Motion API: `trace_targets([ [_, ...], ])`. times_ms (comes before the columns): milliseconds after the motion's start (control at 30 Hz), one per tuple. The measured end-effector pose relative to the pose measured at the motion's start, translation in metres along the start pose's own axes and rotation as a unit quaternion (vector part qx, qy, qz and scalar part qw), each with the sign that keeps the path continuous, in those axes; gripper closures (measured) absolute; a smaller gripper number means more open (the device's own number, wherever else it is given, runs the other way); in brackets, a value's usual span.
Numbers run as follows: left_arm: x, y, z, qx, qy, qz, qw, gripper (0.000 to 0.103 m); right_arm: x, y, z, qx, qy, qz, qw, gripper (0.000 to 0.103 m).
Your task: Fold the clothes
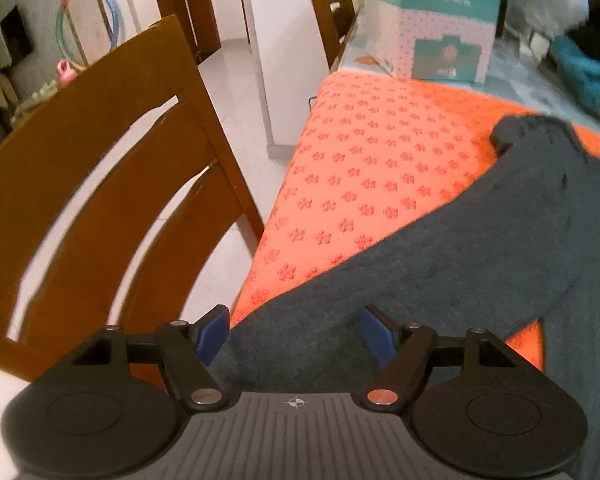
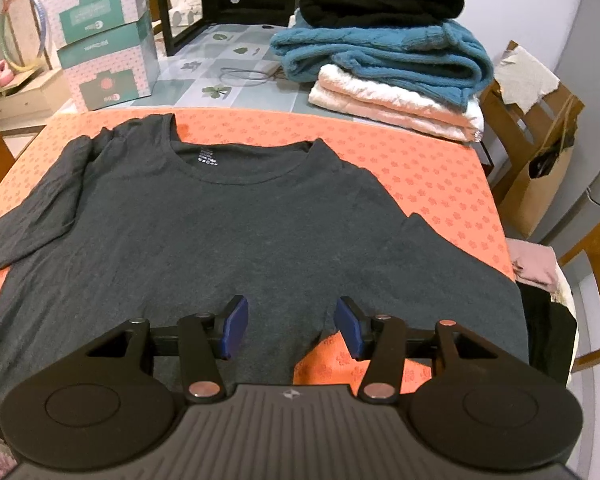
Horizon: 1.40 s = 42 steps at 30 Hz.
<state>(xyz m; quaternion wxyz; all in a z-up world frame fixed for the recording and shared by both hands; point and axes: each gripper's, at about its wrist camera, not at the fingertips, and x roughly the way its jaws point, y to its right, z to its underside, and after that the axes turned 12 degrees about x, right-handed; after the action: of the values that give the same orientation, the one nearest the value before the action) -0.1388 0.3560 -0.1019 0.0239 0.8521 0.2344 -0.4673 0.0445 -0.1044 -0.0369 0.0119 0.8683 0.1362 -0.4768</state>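
Note:
A dark grey long-sleeved shirt (image 2: pixel 236 220) lies spread flat, collar away from me, on an orange flower-patterned mat (image 2: pixel 432 176). Its left sleeve runs to the table's left edge; its right sleeve lies down the right side. My right gripper (image 2: pixel 292 326) is open and empty, just above the shirt's near hem. In the left wrist view the shirt's left sleeve (image 1: pixel 440 264) lies across the mat (image 1: pixel 360 168). My left gripper (image 1: pixel 294 336) is open and empty over the sleeve's end at the table's left edge.
A stack of folded clothes (image 2: pixel 396 60), teal, white and black, stands at the back right. Teal and pink boxes (image 2: pixel 100 40) stand at the back left. Wooden chairs (image 1: pixel 100 200) flank the table; another chair (image 2: pixel 540 148) holds a paper bag.

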Motion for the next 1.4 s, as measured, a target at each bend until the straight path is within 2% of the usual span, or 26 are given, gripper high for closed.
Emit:
trace_targets([
  [67,0.0,-0.007,0.003,-0.022,0.004,0.018,0.9996,0.036,0.0,-0.001,0.003,0.005,-0.004,0.002,1.0,0.047],
  [167,-0.004,-0.007,0.006,-0.027,0.01,-0.003,0.9996,0.068,0.0,-0.005,0.005,0.008,-0.007,0.004,1.0,0.047],
  [200,-0.006,-0.008,0.007,-0.032,0.012,-0.003,0.9994,0.084,-0.001,-0.006,0.006,0.007,-0.007,0.004,1.0,0.047],
  [267,-0.008,-0.01,0.009,-0.044,0.011,0.004,0.999,0.099,-0.001,-0.01,0.006,0.004,-0.007,0.004,1.0,0.047],
  [367,-0.013,-0.014,0.01,-0.057,0.019,-0.007,0.9982,0.099,-0.003,-0.017,0.006,-0.004,-0.006,0.002,1.0,0.047],
  [467,-0.024,-0.028,0.009,-0.087,0.033,-0.037,0.995,0.099,-0.006,-0.023,0.007,-0.014,-0.002,0.002,1.0,0.047],
  [567,-0.032,-0.051,0.008,-0.122,0.035,-0.078,0.9889,0.1,-0.009,-0.026,0.008,-0.02,0.001,0.004,1.0,0.047],
  [733,-0.037,-0.094,0.009,-0.18,0.017,-0.112,0.9772,0.1,-0.01,-0.027,0.012,-0.017,-0.001,0.002,1.0,0.047],
  [900,-0.037,-0.122,0.011,-0.214,0.01,-0.147,0.9656,0.1,-0.012,-0.032,0.016,-0.021,0.002,-0.003,1.0,0.047],
  [1067,-0.034,-0.142,0.009,-0.228,0.007,-0.173,0.9581,0.1,-0.016,-0.035,0.02,-0.024,0.007,-0.004,1.0,0.047],
  [1233,-0.037,-0.161,0.012,-0.262,0.001,-0.176,0.9488,0.1,-0.022,-0.036,0.025,-0.021,0.014,-0.005,1.0,0.047],
  [1333,-0.041,-0.163,0.016,-0.262,-0.003,-0.176,0.949,0.1,-0.027,-0.036,0.028,-0.016,0.02,-0.008,1.0,0.047],
  [1400,-0.043,-0.166,0.02,-0.261,-0.003,-0.151,0.9534,0.096,-0.031,-0.036,0.031,-0.012,0.025,-0.011,1.0,0.047],
])
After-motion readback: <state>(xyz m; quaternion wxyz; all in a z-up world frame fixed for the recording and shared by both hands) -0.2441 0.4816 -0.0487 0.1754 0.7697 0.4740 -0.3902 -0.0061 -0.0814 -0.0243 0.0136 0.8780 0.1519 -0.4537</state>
